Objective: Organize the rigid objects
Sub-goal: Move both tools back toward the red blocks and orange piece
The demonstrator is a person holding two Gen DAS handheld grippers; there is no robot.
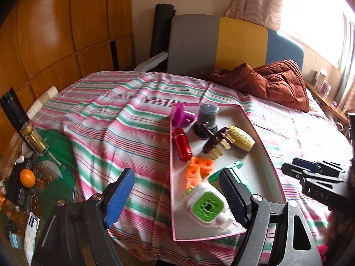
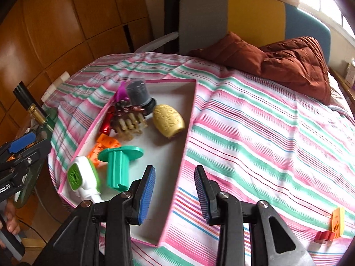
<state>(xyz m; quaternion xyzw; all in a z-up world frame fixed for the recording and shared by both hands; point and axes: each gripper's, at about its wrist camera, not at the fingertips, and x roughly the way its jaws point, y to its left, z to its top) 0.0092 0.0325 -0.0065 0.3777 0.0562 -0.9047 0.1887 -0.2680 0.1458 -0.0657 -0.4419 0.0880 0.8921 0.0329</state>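
A pink-rimmed white tray [image 1: 261, 146] lies on the striped bed. It holds a magenta piece [image 1: 182, 115], a grey jar [image 1: 208, 113], a red capsule [image 1: 182, 147], a brown hair claw [image 1: 216, 143], a yellow ridged object [image 1: 241, 139], orange blocks [image 1: 198, 169], a teal piece [image 2: 118, 166] and a white-and-green device [image 1: 206, 206]. My left gripper [image 1: 177, 199] is open above the tray's near left corner, and the device sits just inside its right finger. My right gripper [image 2: 175, 194] is open over the tray's right wall [image 2: 188, 119], holding nothing.
A rust quilted jacket [image 1: 273, 82] is heaped by the headboard. A small orange-and-red item [image 2: 332, 228] lies on the bed to the right. To the left, a glass side table [image 1: 57, 155] carries an orange [image 1: 27, 178] and a bottle [image 1: 33, 137]. Wooden cabinets stand behind.
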